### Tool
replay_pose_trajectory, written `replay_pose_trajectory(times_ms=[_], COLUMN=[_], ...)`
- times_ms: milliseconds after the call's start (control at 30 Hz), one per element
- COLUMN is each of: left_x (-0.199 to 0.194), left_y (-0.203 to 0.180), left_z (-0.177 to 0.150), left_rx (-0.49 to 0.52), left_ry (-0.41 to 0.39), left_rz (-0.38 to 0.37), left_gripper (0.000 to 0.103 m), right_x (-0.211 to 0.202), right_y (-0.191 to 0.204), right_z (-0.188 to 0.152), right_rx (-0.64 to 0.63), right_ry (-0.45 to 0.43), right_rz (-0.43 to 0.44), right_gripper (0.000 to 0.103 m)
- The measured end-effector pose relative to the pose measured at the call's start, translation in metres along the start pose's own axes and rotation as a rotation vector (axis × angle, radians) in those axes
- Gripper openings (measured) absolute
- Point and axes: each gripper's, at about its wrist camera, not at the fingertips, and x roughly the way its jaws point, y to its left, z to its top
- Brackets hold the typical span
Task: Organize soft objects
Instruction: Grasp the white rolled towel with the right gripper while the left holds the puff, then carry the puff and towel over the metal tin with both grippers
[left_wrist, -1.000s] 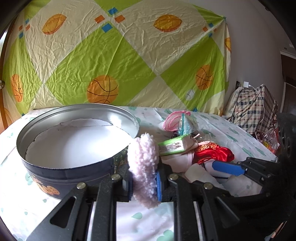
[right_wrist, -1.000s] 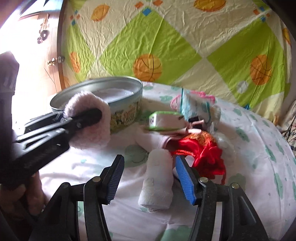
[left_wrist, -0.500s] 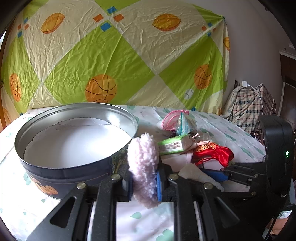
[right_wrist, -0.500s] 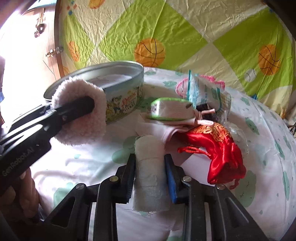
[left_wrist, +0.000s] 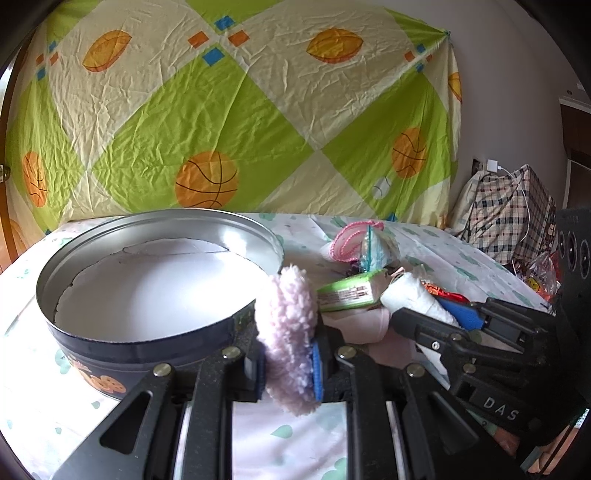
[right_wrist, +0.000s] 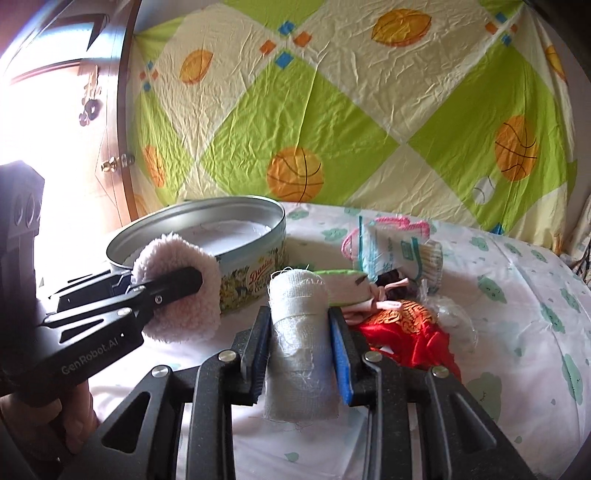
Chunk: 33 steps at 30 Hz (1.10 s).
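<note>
Clearly the two soft things in hand sit just in front of the round tin (left_wrist: 147, 343). A fluffy pink pad (left_wrist: 288, 339) is squeezed edge-on between the narrow jaws of the left gripper (left_wrist: 289, 363), close against the tin's near wall at its right side; from the right wrist view the same pad (right_wrist: 177, 295) hangs off the tin's front, clear of the sheet. Beside it, further from the tin, a rolled white gauze bandage (right_wrist: 301, 343) stands upright, pinched between the blue-padded fingers of the right gripper (right_wrist: 302, 363), whose jaws have just been closing and now press on the roll with its lower end sticking out below them. The tin is open, with a white paper liner (left_wrist: 155, 284) on its bottom and nothing else inside.

To the right of the tin lies the rest of the pile: a green-edged packet (left_wrist: 349, 293) nearest the tin, a pale pink cloth (left_wrist: 360, 325) under it, a red satin pouch (right_wrist: 410, 332) with gold trim, a clear bag of cotton swabs (right_wrist: 402, 254), and a pink-trimmed item (left_wrist: 351, 240) behind them. All rest on the white sheet (right_wrist: 517, 314) printed with green clouds. Behind the tin hangs a green and cream cloth (left_wrist: 229, 110) with basketballs. A hand (right_wrist: 79, 413) grips the left gripper's handle.
</note>
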Motion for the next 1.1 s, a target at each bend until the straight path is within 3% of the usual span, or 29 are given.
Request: replay_pose_trajectory(times_ms=[300, 1100], left_x=[-0.002, -0.011], left_y=[0.003, 0.023], left_z=[0.000, 0.002], left_rx=[0.007, -0.011], left_ry=[-0.019, -0.065], left_rz=[0.022, 0.062], left_gripper=[0.016, 0.017], right_x=[-0.012, -0.017], right_y=[0.000, 0.003], right_z=[0.003, 0.005], right_rx=[0.021, 0.078], right_ry=[-0.093, -0.166], right_rz=[-0.001, 0.020], right_gripper=[0.033, 0.033])
